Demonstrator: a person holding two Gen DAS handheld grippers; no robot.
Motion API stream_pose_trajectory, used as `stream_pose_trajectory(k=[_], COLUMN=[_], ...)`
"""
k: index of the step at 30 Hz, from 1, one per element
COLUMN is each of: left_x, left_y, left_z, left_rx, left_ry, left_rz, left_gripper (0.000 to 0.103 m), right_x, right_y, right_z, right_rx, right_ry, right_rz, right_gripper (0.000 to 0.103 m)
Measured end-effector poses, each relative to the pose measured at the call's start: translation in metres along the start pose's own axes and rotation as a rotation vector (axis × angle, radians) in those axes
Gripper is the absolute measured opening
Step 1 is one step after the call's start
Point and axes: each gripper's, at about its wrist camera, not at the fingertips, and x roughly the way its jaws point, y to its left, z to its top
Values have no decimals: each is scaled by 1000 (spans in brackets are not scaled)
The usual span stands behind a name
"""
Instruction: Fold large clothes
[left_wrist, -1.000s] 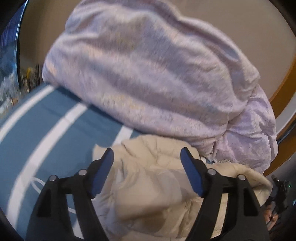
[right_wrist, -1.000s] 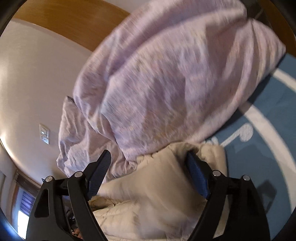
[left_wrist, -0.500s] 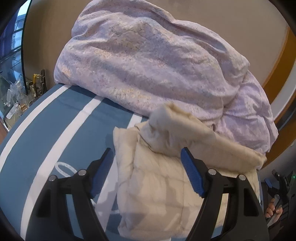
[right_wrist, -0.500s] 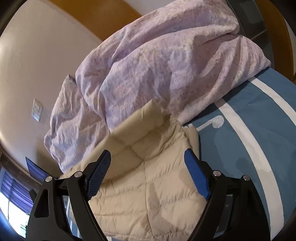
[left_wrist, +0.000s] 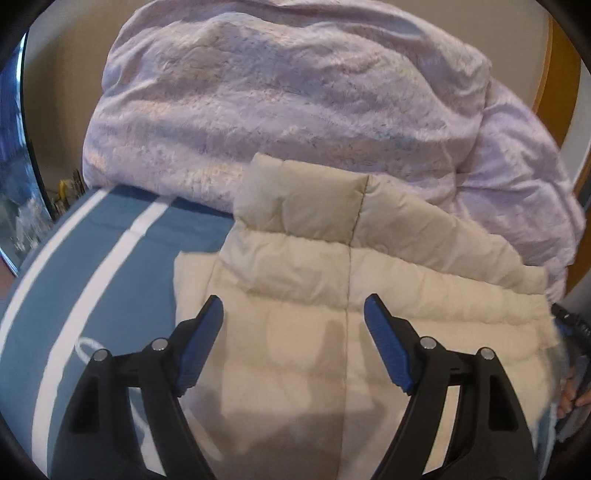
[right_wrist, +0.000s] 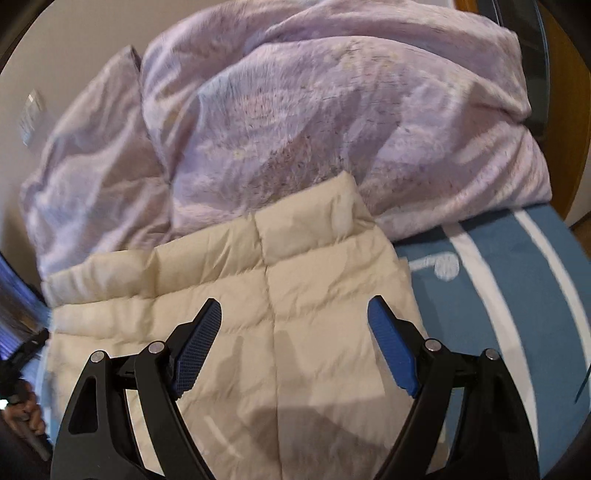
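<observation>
Flattened since half a second ago, when a loose flap stood bunched on top, the cream puffer jacket (left_wrist: 314, 295) now lies smooth and spread on the blue striped bedspread (left_wrist: 92, 258).

Both tools hang above the jacket's near half with jaws spread wide and nothing between them: the left gripper (left_wrist: 293, 314) and the right gripper (right_wrist: 294, 314) each straddle the jacket's centre seam without touching the fabric. The jacket's collar end rests against the foot of the lilac duvet (left_wrist: 295, 110), which is heaped beyond the jacket and fills the upper part of both views. Seen from the right wrist, bare bedspread with white stripes shows on the jacket's right side, while a wall switch plate (right_wrist: 31, 114) sits far to the duvet's left.
</observation>
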Motion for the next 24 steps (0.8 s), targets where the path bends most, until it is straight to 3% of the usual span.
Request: stream_pose_trajectory(k=[4,7,13,16,24], left_x=[26,44,61,72,91], left_y=[-13,-12,-1,6,12], left_z=[0,-4,-9,-9,-7], left_rx=[82,98,70,23,7], left_ry=[-29,-15,-10,30,106], left_rz=[138,186,192,187,201], left_gripper=[79,79,85,91,101], right_x=[22,42,59,67,82], right_y=[9,6,6,9,-5], right_z=[3,-5,-17,-20,-18], right_rx=[-61,-84,-107,-128,-92], right_ry=[-25,-5,-12,-3,62], right_rz=[-114,-172,-227,-268,-229], right_gripper=[83,83,86,90,95])
